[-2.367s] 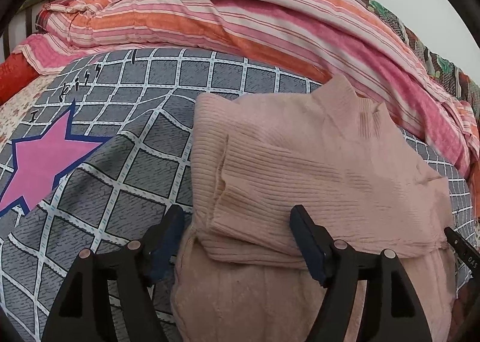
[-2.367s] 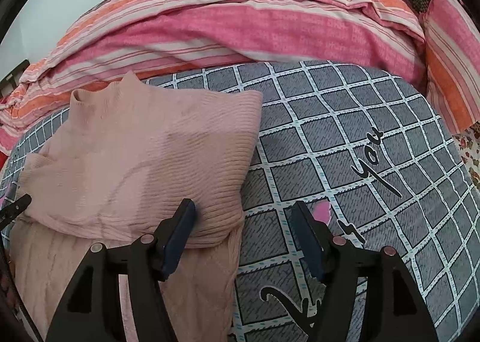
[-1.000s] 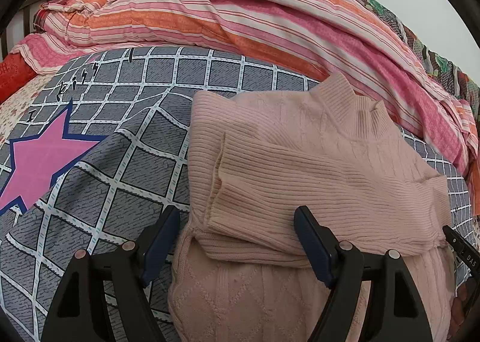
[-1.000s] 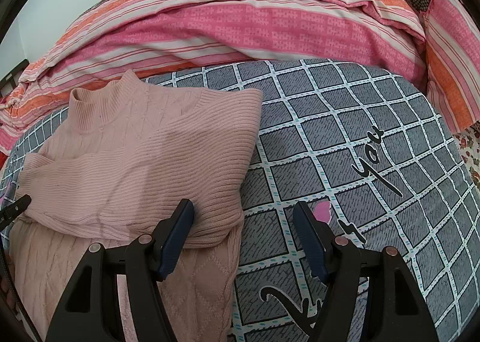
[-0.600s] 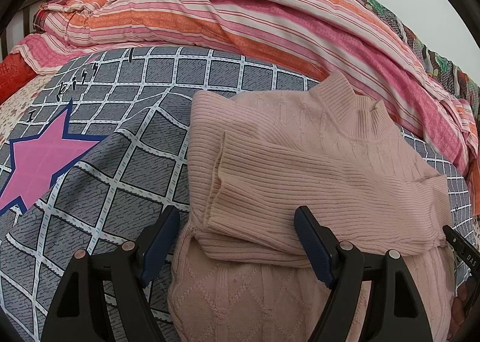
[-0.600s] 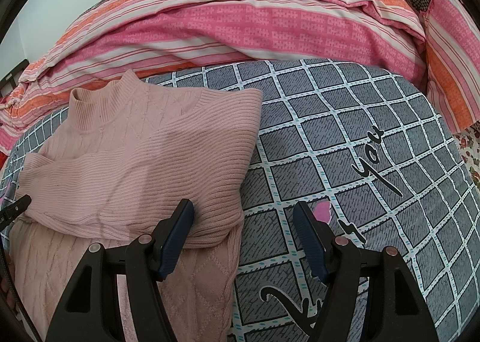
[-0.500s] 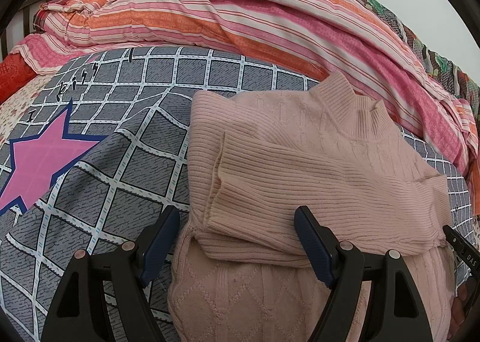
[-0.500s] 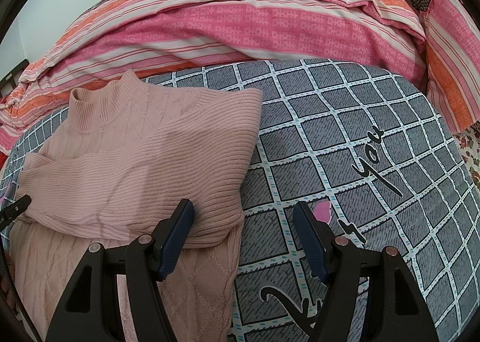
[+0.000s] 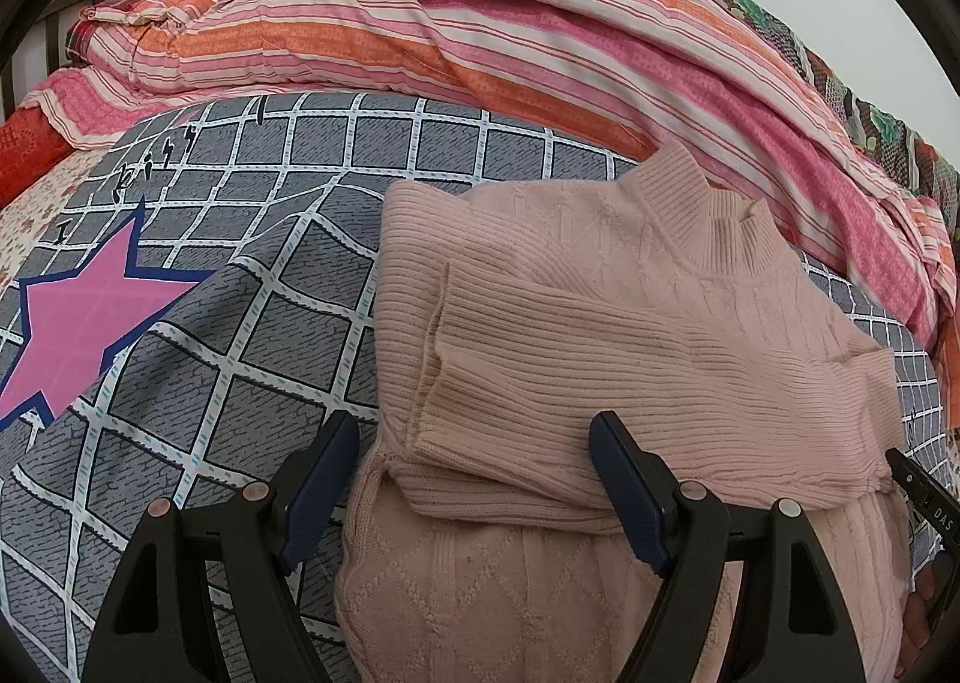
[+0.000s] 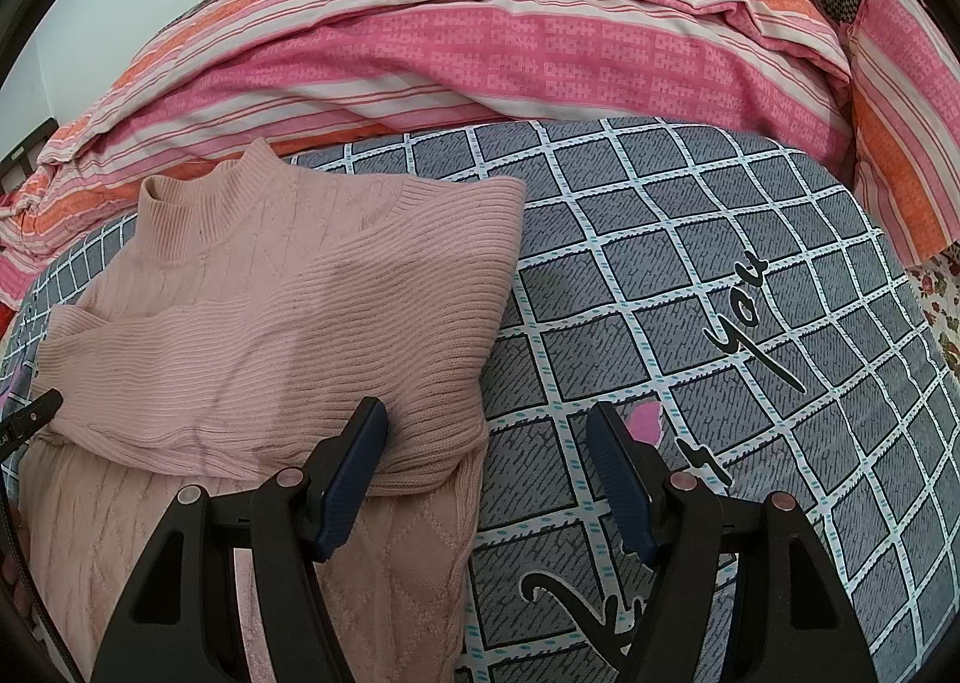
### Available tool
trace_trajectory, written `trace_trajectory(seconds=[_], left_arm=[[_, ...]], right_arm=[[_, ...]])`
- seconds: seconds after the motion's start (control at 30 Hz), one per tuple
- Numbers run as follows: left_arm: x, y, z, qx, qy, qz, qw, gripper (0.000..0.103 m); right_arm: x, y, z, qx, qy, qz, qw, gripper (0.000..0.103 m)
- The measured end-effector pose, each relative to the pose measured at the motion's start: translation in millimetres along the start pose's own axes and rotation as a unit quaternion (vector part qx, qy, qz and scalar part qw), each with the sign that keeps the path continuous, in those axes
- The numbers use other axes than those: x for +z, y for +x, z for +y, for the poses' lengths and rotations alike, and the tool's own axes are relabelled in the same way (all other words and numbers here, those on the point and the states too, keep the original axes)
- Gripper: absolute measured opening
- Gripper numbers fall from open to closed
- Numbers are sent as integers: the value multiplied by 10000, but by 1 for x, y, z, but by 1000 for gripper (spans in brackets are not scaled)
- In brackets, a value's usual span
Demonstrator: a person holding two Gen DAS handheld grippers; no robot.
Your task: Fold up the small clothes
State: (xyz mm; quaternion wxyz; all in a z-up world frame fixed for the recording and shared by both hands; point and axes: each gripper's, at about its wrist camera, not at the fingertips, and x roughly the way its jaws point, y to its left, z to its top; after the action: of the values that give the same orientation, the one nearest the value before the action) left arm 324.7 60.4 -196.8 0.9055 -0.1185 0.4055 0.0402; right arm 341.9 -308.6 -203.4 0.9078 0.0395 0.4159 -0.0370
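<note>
Hovering wide and empty, both tools, left tool (image 9: 474, 479) and right tool (image 10: 486, 467), flank the pink sweater (image 9: 600, 335); sleeves folded, hem-to-collar fold likely next.

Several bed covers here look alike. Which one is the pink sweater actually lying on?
The grey checked cover with the pink star. The sweater rests on it; the pink-and-orange striped quilt is bunched up behind.

The checked bedspread (image 10: 690, 239) bears black script "you"; its other lettering is only partly legible.
</note>
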Motion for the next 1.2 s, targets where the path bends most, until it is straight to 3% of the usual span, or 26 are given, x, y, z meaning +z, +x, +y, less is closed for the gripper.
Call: trace_trajectory(seconds=[1.2], left_arm=[[0,-3,-1,-30,3,-18,10000,78]], right_arm=[[-2,1,2,-46,-49,8,10000,68]])
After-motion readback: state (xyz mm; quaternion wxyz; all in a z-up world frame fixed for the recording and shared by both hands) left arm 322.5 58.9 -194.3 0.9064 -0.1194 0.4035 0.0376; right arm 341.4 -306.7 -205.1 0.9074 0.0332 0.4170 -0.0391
